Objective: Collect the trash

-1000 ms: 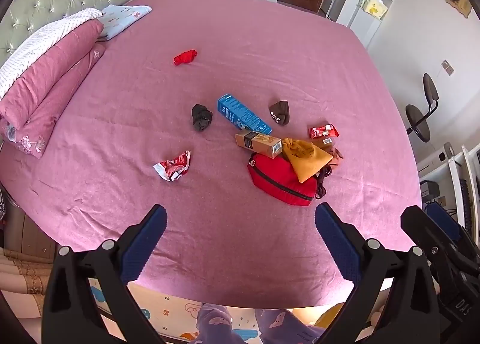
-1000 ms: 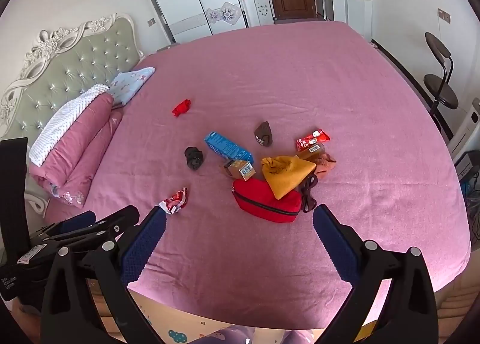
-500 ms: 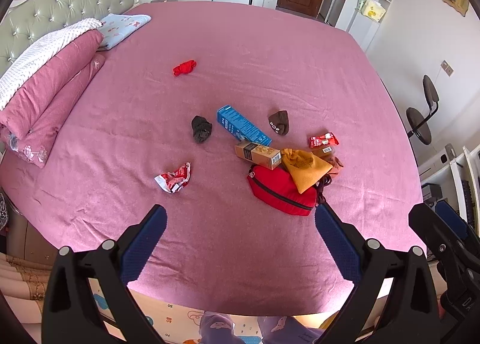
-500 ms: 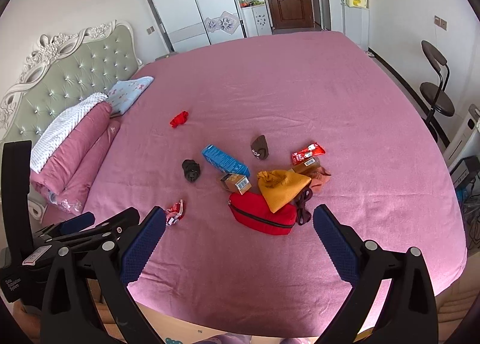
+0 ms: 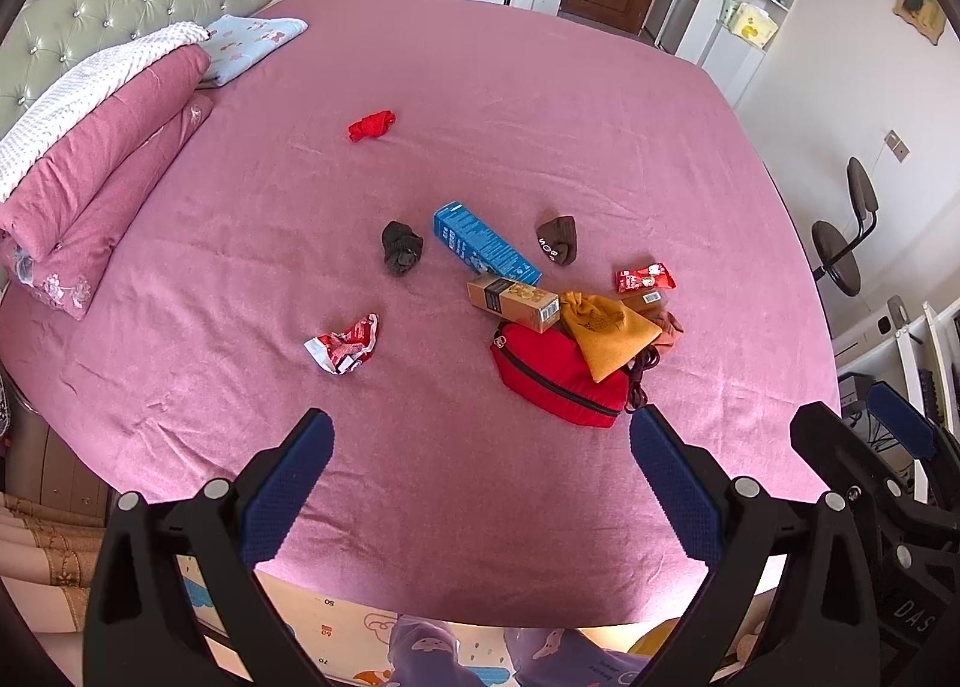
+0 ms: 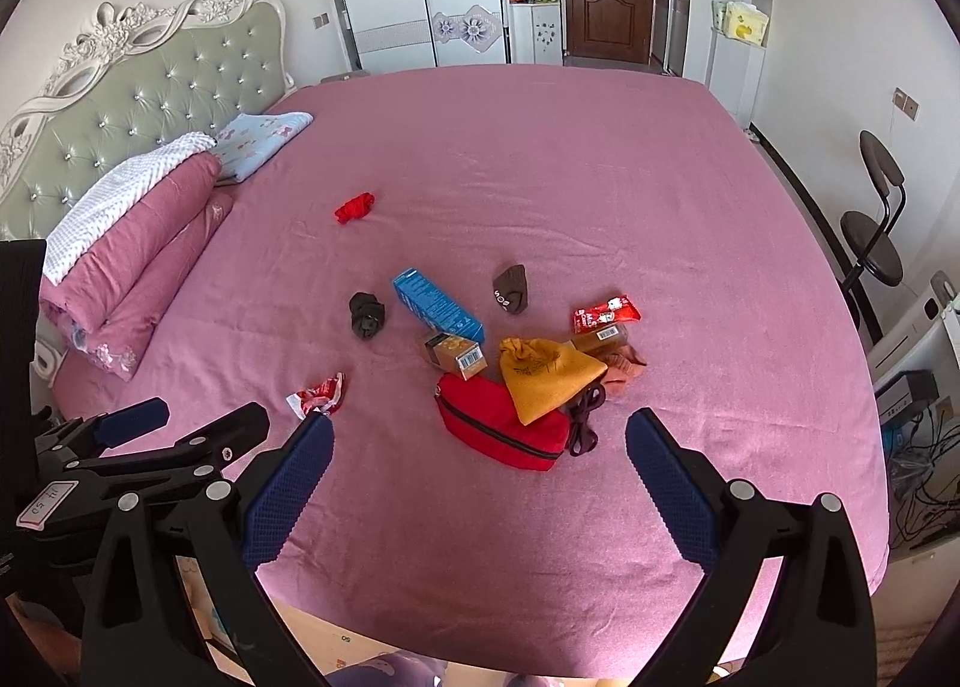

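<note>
Trash lies on the pink bed (image 5: 540, 105): a crumpled red-white wrapper (image 5: 343, 343), a blue carton (image 5: 485, 247), a brown box (image 5: 513, 302) and a red snack packet (image 5: 645, 278). The right wrist view shows the same wrapper (image 6: 318, 394), blue carton (image 6: 438, 306), brown box (image 6: 457, 358) and packet (image 6: 606, 313). My left gripper (image 5: 480, 435) is open and empty above the bed's near edge. My right gripper (image 6: 479, 435) is open and empty, to the right of the left one.
A red pouch (image 5: 558, 375), a mustard drawstring bag (image 5: 609, 327), dark socks (image 5: 401, 248), a brown sock (image 5: 558, 240) and a red cloth (image 5: 372, 126) lie among the trash. Rolled pink quilt (image 5: 90, 171) at left. A chair (image 5: 846, 243) stands right of the bed.
Both grippers have pulled back and risen a little, so the bed and clutter look smaller and farther. The jaws stay open. Nothing on the bed has moved.
</note>
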